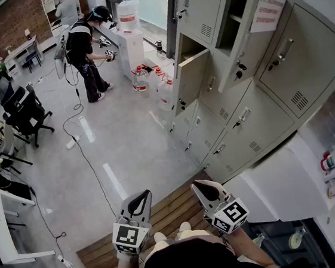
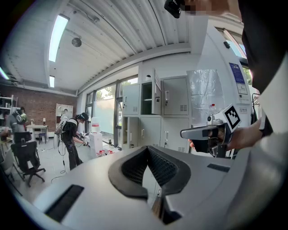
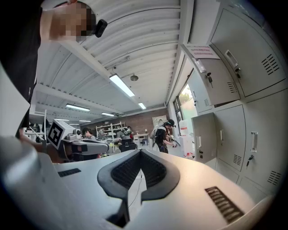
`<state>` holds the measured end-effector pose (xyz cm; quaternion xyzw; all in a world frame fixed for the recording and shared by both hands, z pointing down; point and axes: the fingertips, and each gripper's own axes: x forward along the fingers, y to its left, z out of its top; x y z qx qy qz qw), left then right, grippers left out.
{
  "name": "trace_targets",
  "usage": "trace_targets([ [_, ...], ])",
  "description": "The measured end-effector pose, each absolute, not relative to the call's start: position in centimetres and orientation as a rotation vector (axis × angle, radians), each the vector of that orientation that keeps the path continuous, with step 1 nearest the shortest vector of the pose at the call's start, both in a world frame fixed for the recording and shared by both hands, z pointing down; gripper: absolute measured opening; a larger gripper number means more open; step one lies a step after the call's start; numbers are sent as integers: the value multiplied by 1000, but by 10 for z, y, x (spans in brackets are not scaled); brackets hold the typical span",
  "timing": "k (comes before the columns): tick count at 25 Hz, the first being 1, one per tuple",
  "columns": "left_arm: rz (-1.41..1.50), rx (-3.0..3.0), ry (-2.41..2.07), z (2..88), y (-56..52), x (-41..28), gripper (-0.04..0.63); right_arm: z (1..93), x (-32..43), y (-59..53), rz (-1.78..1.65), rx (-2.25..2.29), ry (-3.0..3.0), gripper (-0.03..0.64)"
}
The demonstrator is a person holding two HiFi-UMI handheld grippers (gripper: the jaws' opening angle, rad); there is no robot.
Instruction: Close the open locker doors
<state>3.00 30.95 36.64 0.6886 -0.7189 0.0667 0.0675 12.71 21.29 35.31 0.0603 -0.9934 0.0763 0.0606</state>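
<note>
Both claws, left [image 1: 143, 197] and right [image 1: 201, 187], you're holding clenched, empty; ahead, upright door [image 1: 192, 78] is hanging open, pointing leftward.

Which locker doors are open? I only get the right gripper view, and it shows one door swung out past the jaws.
Observer: Two, by the head view: an upper-row door carrying a paper notice, and a lower door at the far column.
Operator: Is the left gripper holding anything?
Observer: No. Its own view shows the left gripper with jaws together, nothing between them.
Operator: How near the lockers?
Observer: It and the right gripper hang over wooden decking, apart from the lockers.
</note>
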Motion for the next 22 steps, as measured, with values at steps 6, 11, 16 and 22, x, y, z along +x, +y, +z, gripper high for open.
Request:
trace_targets([
  [6,247,2102,-2125,372,280,56,20,359,146,190,264,185,-3026,29],
  [11,267,2070,-2160,382,254,59,20,371,147,167,264,131,-3021,31],
  [16,242,2012,-2227,381,235,33,20,371,133,143,257,107,-3032,31],
  [22,168,1942,-2296,396,209,-34,21,393,95,105,223,179,-3046,31],
])
